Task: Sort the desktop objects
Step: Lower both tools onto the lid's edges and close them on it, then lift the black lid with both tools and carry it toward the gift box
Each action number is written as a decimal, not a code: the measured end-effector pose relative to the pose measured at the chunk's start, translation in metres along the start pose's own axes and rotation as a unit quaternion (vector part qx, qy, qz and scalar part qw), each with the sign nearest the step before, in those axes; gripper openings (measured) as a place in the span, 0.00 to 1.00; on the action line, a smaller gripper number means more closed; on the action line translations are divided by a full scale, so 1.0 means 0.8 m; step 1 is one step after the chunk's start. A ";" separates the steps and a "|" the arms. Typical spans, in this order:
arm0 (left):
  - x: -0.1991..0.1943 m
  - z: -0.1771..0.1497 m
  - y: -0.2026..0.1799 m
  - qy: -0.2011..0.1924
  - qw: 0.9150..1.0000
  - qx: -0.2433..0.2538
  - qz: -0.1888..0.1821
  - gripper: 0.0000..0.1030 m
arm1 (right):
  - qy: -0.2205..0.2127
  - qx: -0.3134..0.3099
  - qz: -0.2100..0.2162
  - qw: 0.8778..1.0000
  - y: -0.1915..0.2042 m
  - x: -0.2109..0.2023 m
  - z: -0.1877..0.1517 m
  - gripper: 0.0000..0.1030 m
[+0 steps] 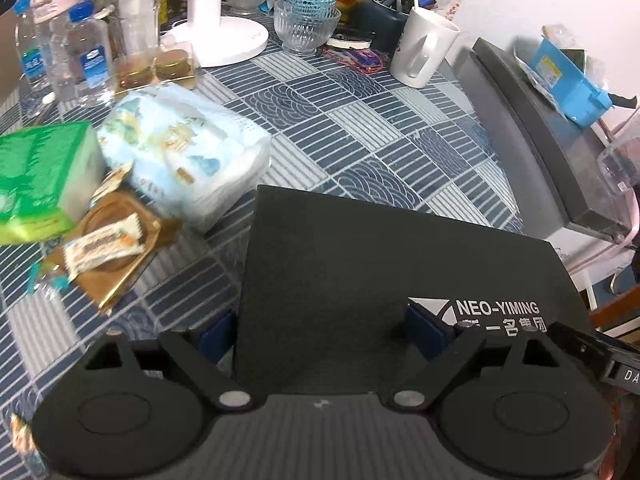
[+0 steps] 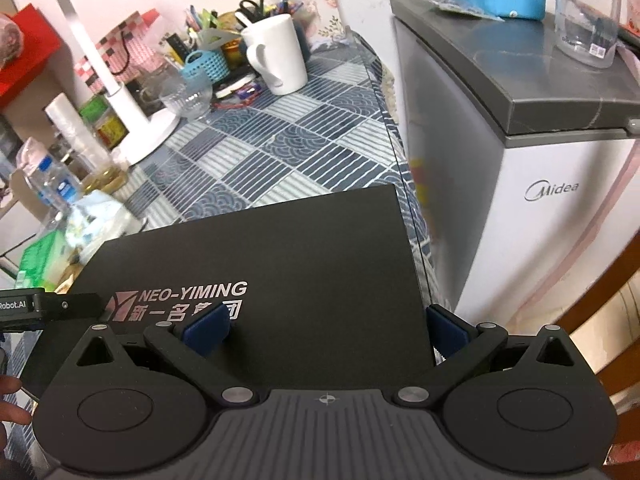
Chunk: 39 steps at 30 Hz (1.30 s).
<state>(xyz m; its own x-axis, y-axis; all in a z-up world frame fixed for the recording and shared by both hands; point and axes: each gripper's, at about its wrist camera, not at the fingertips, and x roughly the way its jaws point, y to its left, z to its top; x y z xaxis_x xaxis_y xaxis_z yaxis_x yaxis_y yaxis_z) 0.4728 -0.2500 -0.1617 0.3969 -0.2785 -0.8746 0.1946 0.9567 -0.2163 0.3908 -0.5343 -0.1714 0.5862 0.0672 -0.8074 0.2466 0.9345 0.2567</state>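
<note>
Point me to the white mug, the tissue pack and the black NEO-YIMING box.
white mug (image 1: 424, 50): left wrist view, on its outer wall above the handle.
tissue pack (image 1: 184, 152): left wrist view, on the printed top of the wrapper.
black NEO-YIMING box (image 1: 360, 264): left wrist view, on the plain lid.

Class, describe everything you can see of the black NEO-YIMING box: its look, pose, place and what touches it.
The black box is flat, rectangular and matte, like card, with silver NEO-YIMING lettering, Chinese characters and a reddish logo on its lid. It sits closed near the table's right edge, beside the tissue pack. The left gripper straddles its left side and the right gripper its right, blue pads at its edges.
</note>
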 end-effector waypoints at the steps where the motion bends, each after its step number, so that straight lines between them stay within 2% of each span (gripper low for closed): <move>1: -0.007 -0.004 0.000 0.001 1.000 0.000 0.000 1.00 | 0.001 0.000 0.001 1.000 0.001 -0.007 -0.004 1.00; 13: -0.087 -0.056 -0.011 0.000 1.000 0.004 -0.003 1.00 | -0.002 -0.003 0.006 1.000 0.008 -0.099 -0.048 1.00; 26: -0.180 -0.117 -0.015 -0.019 1.000 0.004 -0.009 1.00 | -0.021 -0.015 0.013 1.000 0.024 -0.204 -0.099 1.00; 39: -0.258 -0.174 0.008 -0.036 0.999 0.017 -0.023 1.00 | -0.038 -0.014 0.008 0.999 0.059 -0.290 -0.163 1.00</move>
<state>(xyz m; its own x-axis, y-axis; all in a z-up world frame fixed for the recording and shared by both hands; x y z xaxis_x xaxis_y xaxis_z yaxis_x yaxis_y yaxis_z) 0.2670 -0.1750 -0.0432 0.4492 -0.3290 -0.8307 0.2438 0.9396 -0.2403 0.1663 -0.4600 -0.0412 0.6475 0.0566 -0.7600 0.2161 0.9427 0.2543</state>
